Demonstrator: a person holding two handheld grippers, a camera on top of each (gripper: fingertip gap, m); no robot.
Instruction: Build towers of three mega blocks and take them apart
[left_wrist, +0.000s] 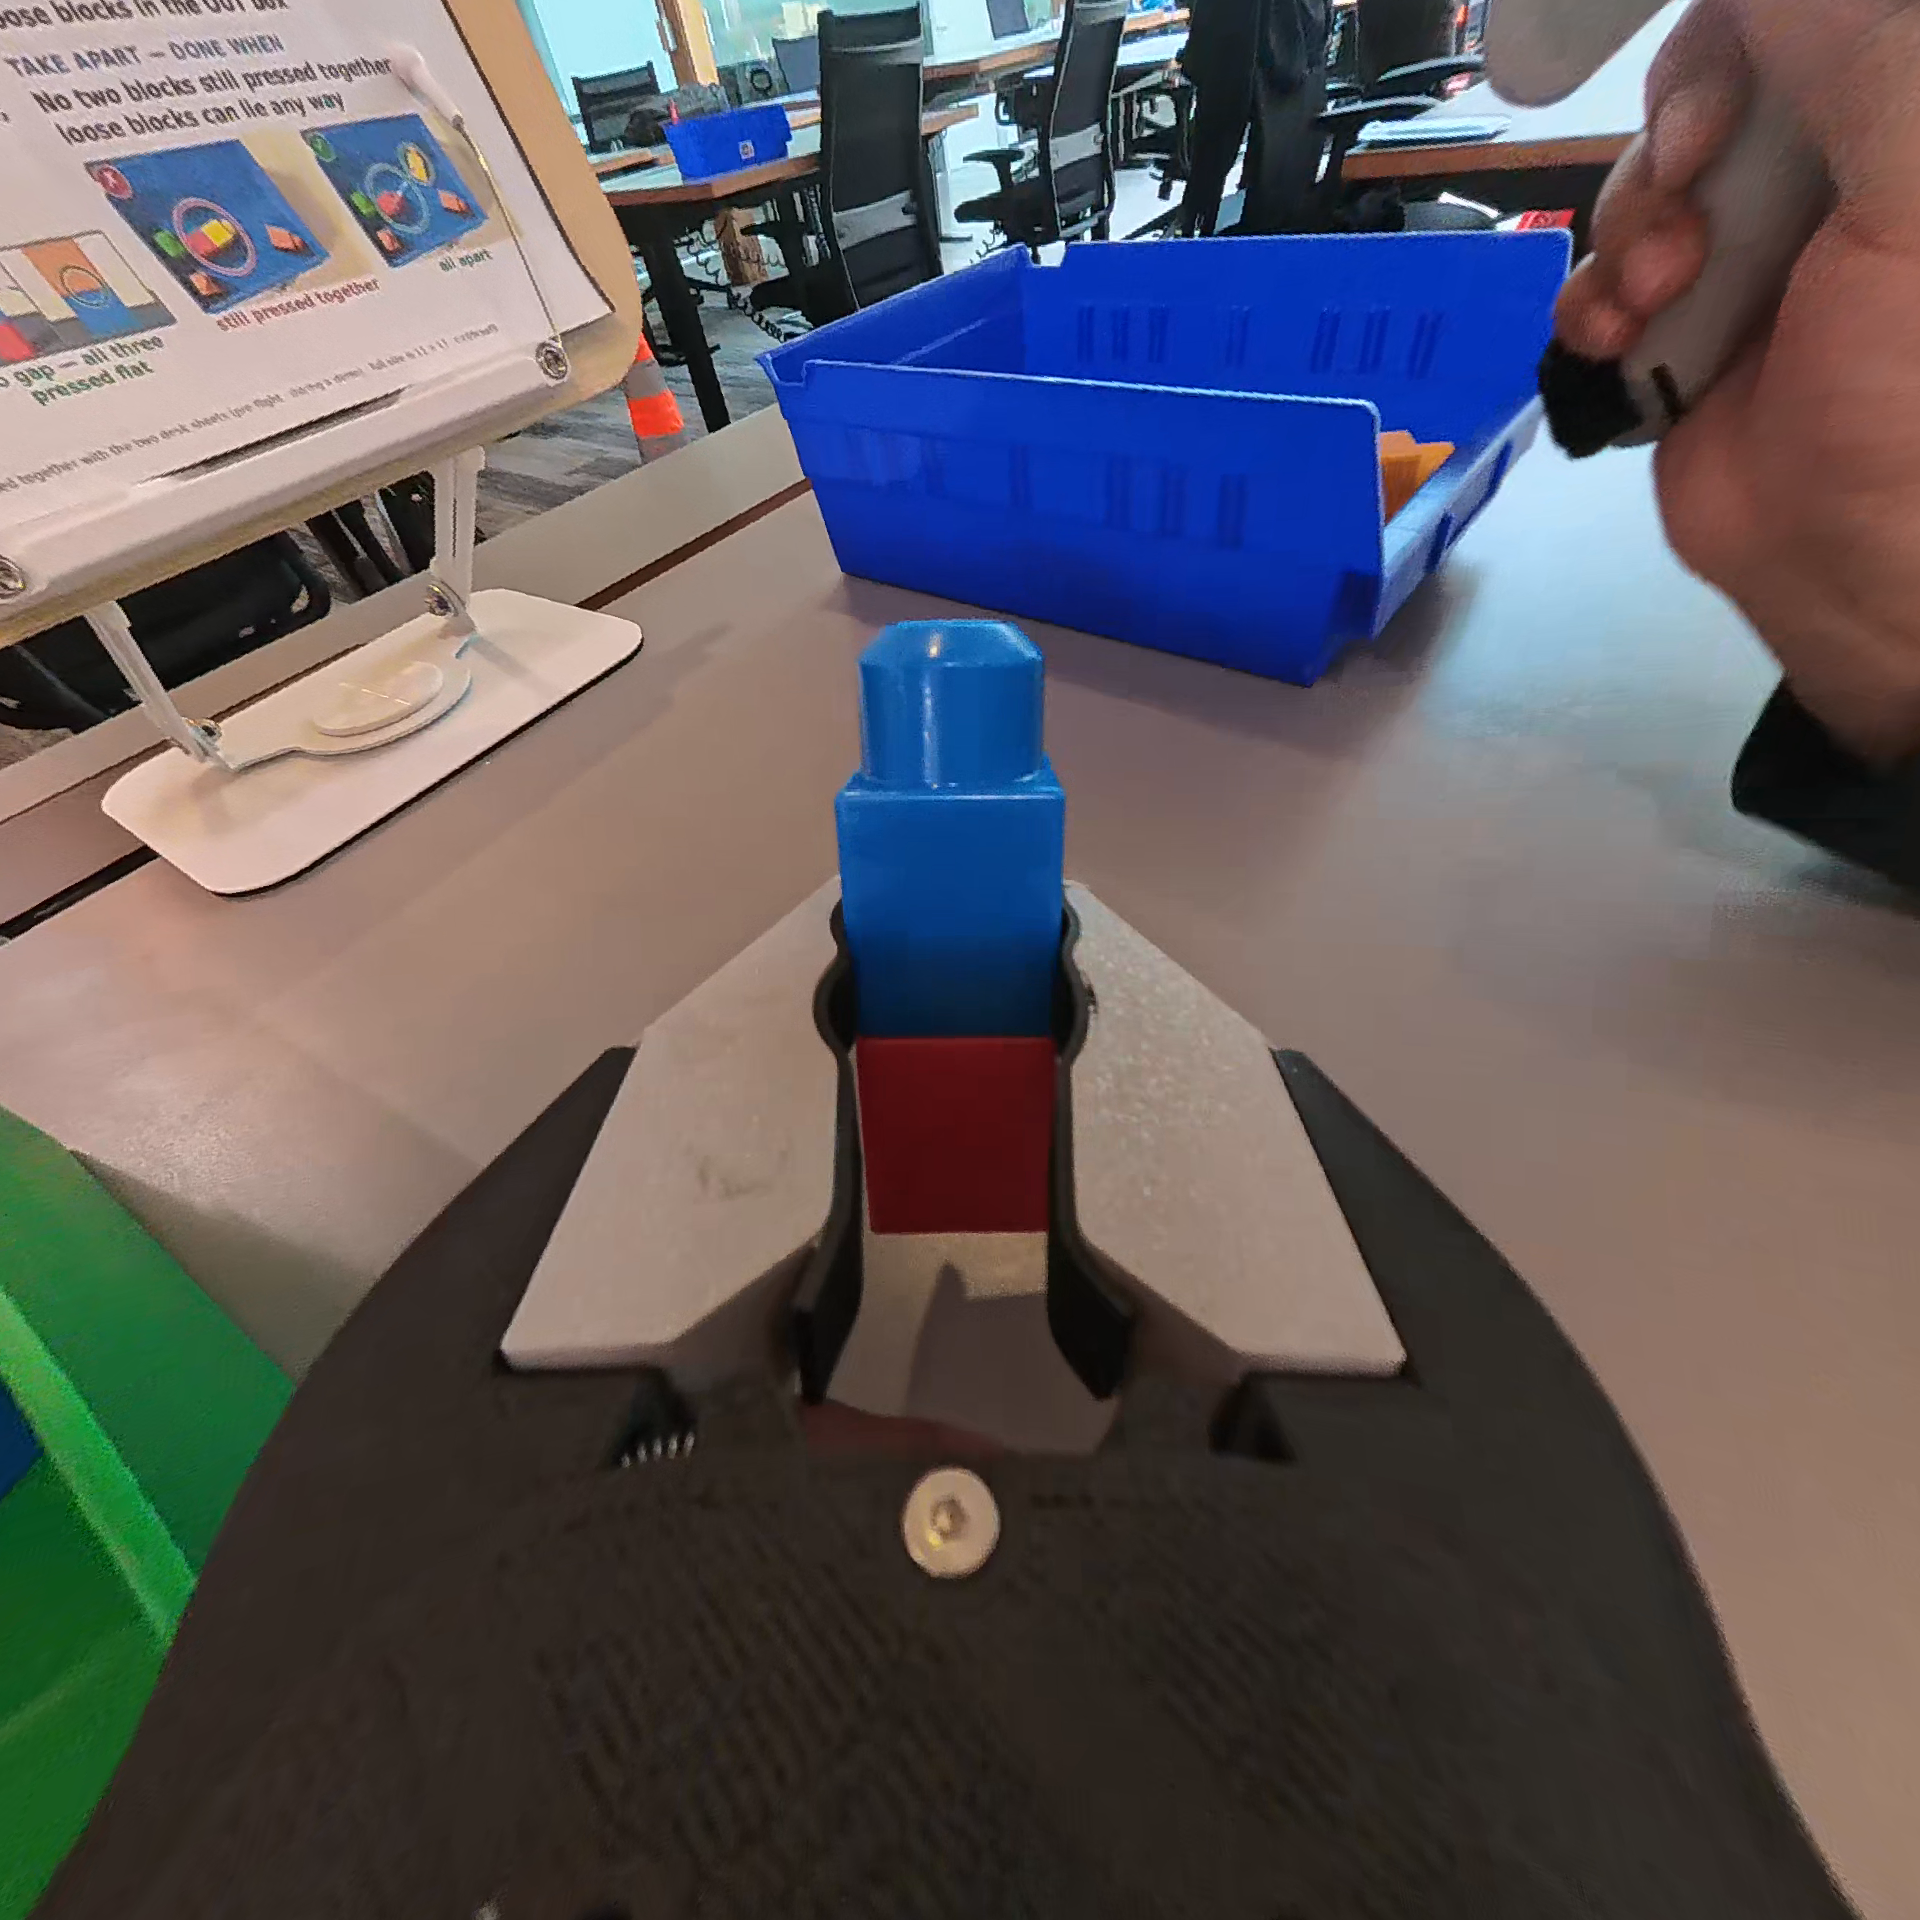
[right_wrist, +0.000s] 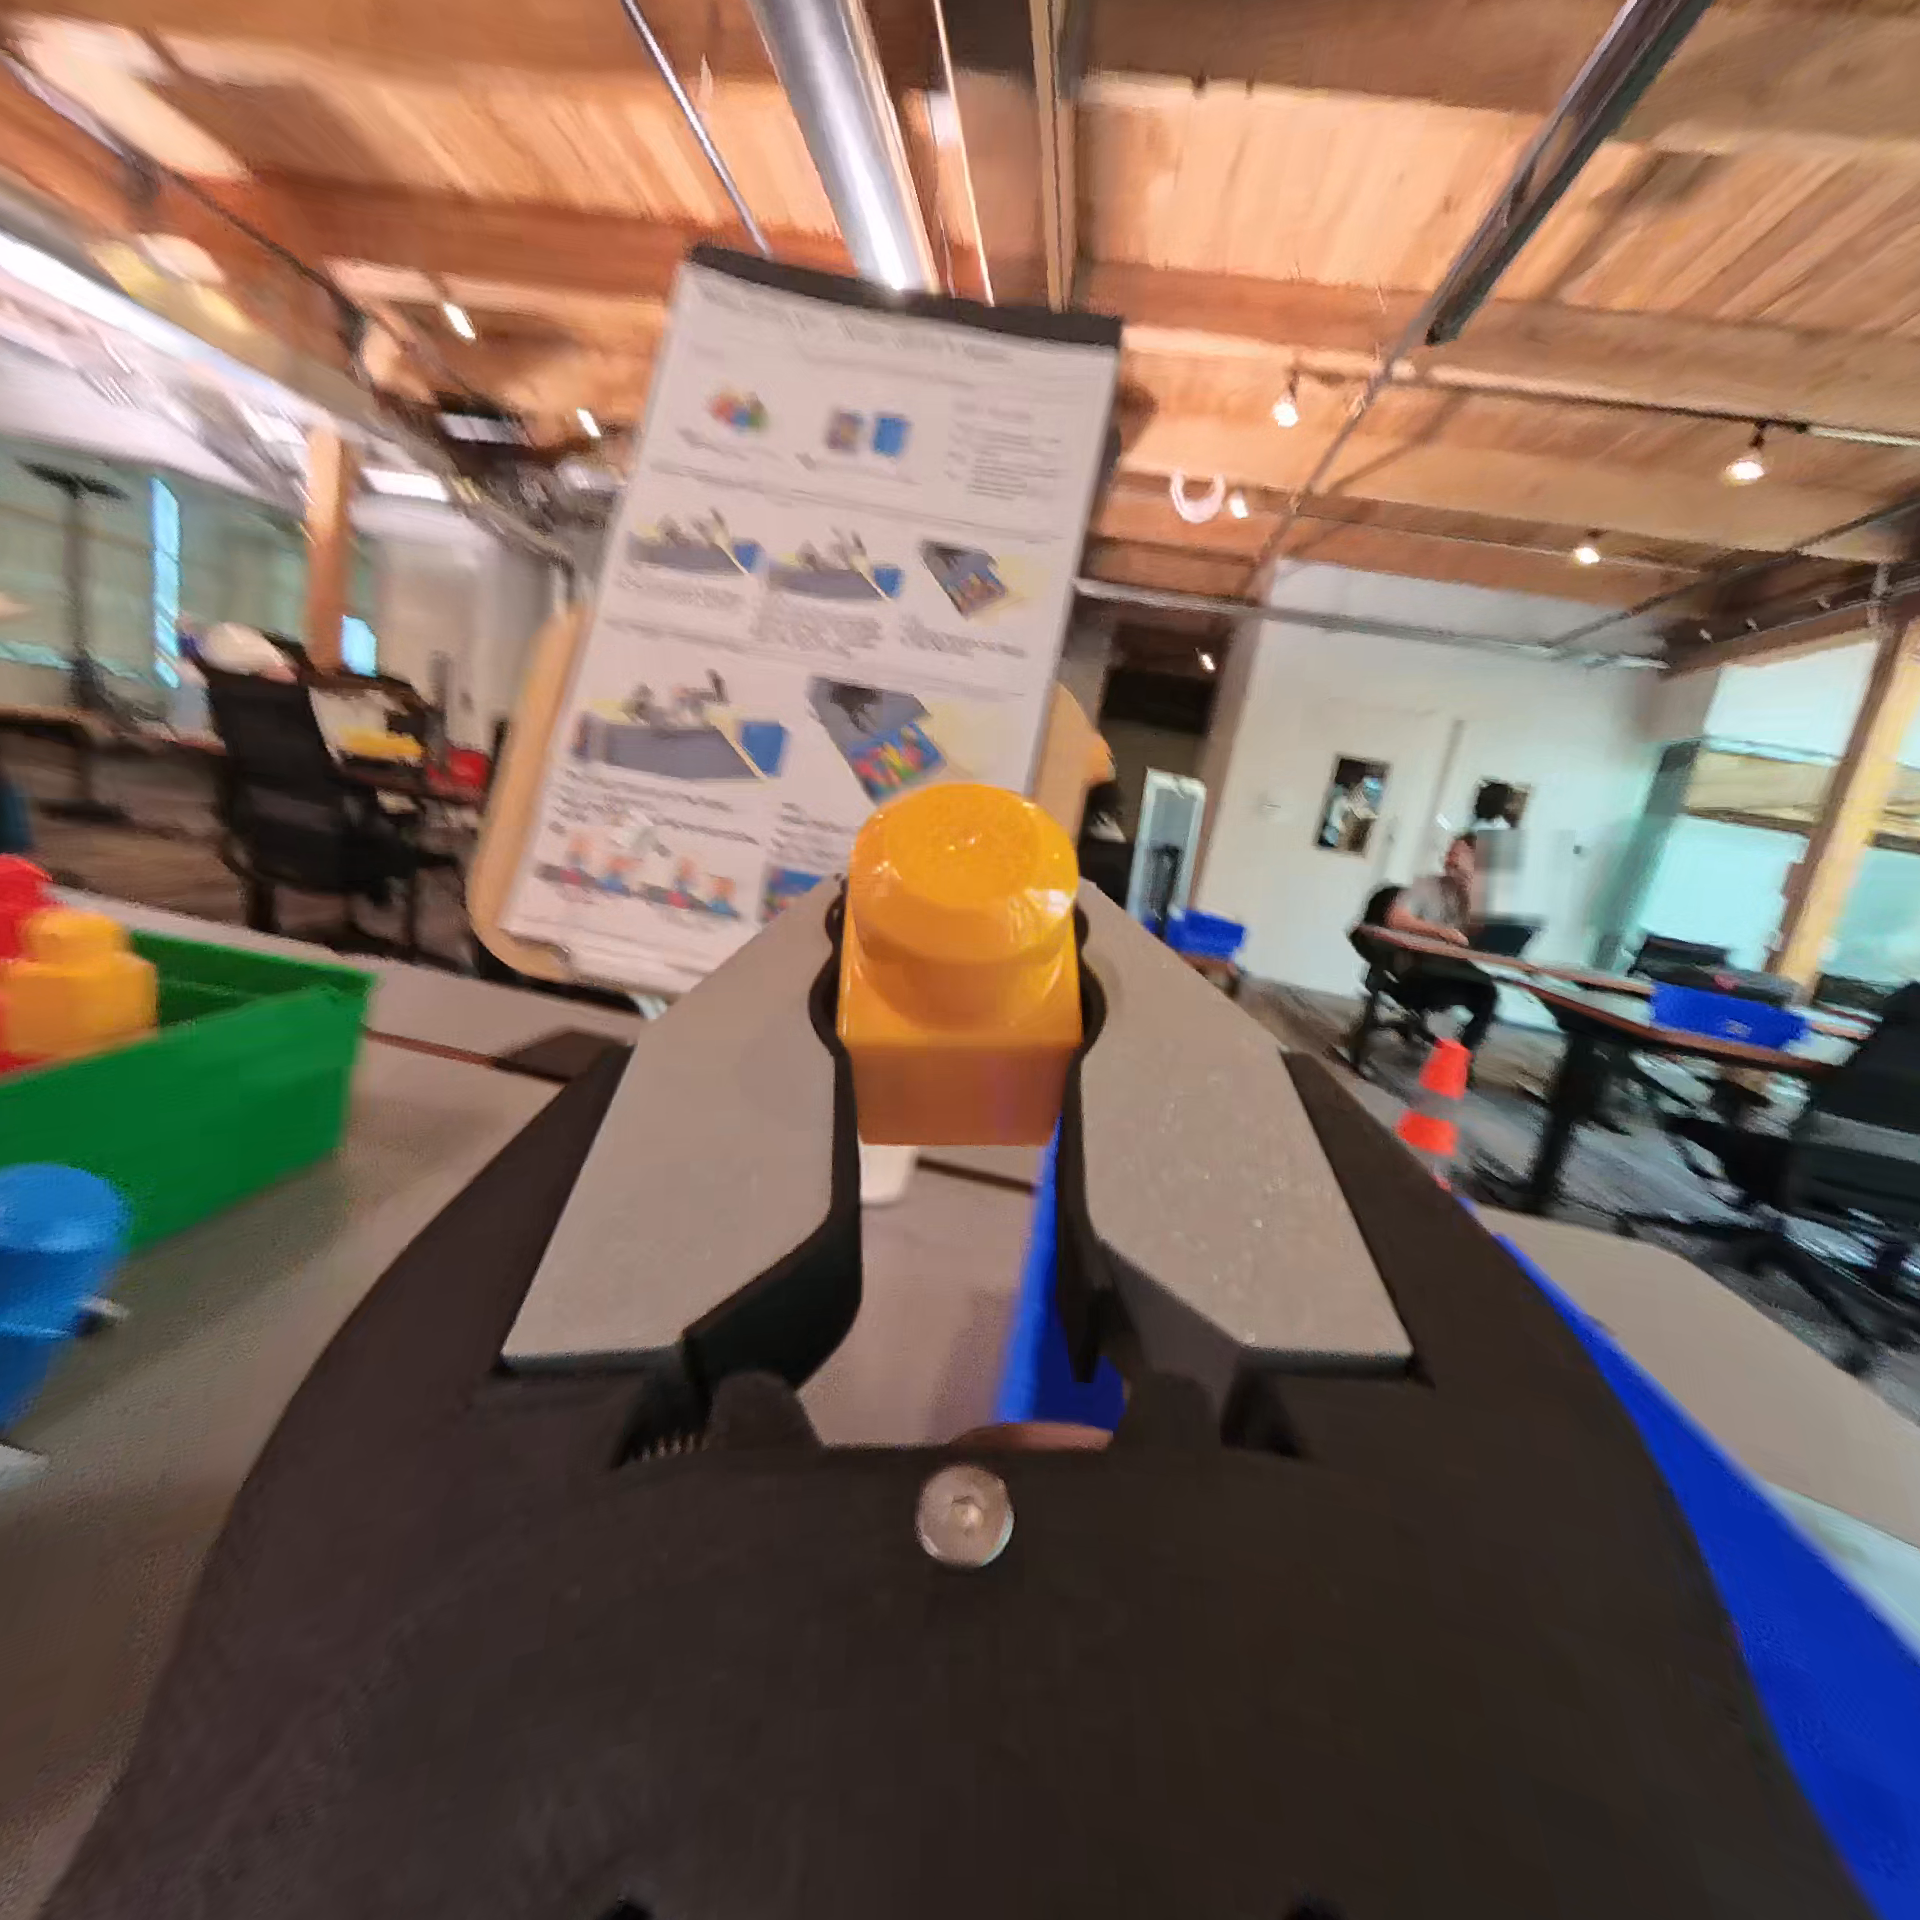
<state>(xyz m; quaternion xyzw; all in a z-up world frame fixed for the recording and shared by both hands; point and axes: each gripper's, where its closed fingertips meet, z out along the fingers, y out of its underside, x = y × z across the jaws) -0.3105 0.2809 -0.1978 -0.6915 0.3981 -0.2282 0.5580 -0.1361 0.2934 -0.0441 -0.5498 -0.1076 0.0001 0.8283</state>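
Gripping a two-block stack, the left gripper (left_wrist: 951, 1039) has its fingers closed on both sides of it: a blue block (left_wrist: 948, 883) pressed onto a red block (left_wrist: 954, 1132), the blue stud pointing forward, away from the wrist. The stack's long axis runs straight along the fingers, held above the grey table (left_wrist: 1403, 987). The right gripper (right_wrist: 961, 997) is clamped on a single orange block (right_wrist: 958, 997), stud facing outward along its fingers and tilted up toward the ceiling; this view is blurred.

Which phase this is I cannot tell for certain. Judged from the stack and the lone block, the orange one either goes onto the blue stud or has just come off it. If it is to be joined, the key relation is axis to axis: the orange block's hollow base faces back toward the right wrist, so the right gripper would need to turn until that base meets the blue stud squarely.

A blue bin (left_wrist: 1143, 499) sits toward the table's far right edge, with something orange visible inside. A green bin (right_wrist: 197, 1081) near the left edge holds yellow and red blocks. An instruction sheet (left_wrist: 260, 208) stands at the far left.
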